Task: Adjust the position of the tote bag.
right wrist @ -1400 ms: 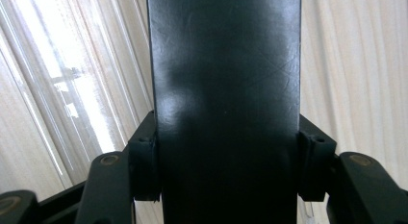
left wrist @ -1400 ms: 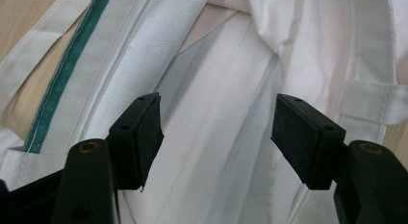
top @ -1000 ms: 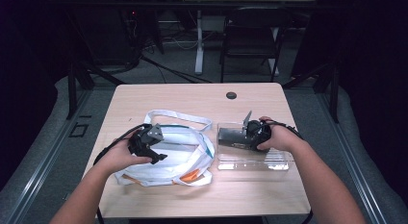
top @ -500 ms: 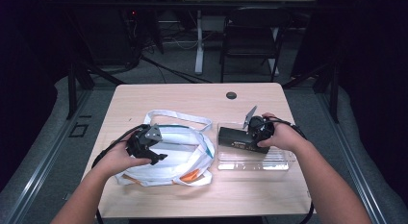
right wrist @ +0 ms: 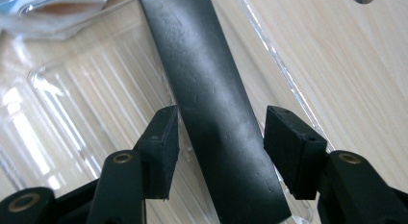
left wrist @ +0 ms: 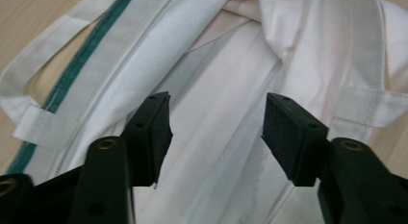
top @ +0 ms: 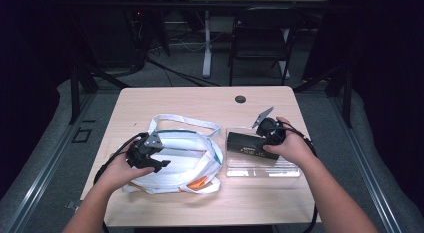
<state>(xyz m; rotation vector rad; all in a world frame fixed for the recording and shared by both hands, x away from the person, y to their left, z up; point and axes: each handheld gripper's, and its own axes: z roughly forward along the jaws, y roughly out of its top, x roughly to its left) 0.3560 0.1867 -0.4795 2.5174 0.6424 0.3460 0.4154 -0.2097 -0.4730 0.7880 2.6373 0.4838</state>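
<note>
1. A white fabric bag (top: pixel 182 158) with a green stripe and white strap handles is seen lying on the left half of the light wooden table (top: pixel 200 100); a patch of orange shows at its near edge.
2. The left gripper (top: pixel 150 154) is held over the left part of the bag, with the person's left hand (top: pixel 117 170) wrapped around its body.
3. In the left gripper view, the bag's (left wrist: pixel 231 65) creased white cloth is seen beneath and between the two black jaws; the jaws have just been closing, yet a clear gap is left on both sides and the fabric is not pinched by the pads.
4. A clear plastic tray (top: pixel 262 165) is set on the right half of the table, just beside the bag.
5. A long black box-shaped object (top: pixel 252 145) is seen over the far part of the tray; its kind cannot be told.
6. The right gripper (top: pixel 267 138) is placed at the right end of the black object, with the right hand (top: pixel 292 148) behind it.
7. In the right gripper view, the black object (right wrist: pixel 211 89) is seen running between the jaws, above the ribbed floor of the tray (right wrist: pixel 91 104). The jaws have just been closing, but space remains between each pad and the object, so it is straddled rather than gripped.
8. A small round dark grommet (top: pixel 240 99) is set into the far part of the table.
</note>
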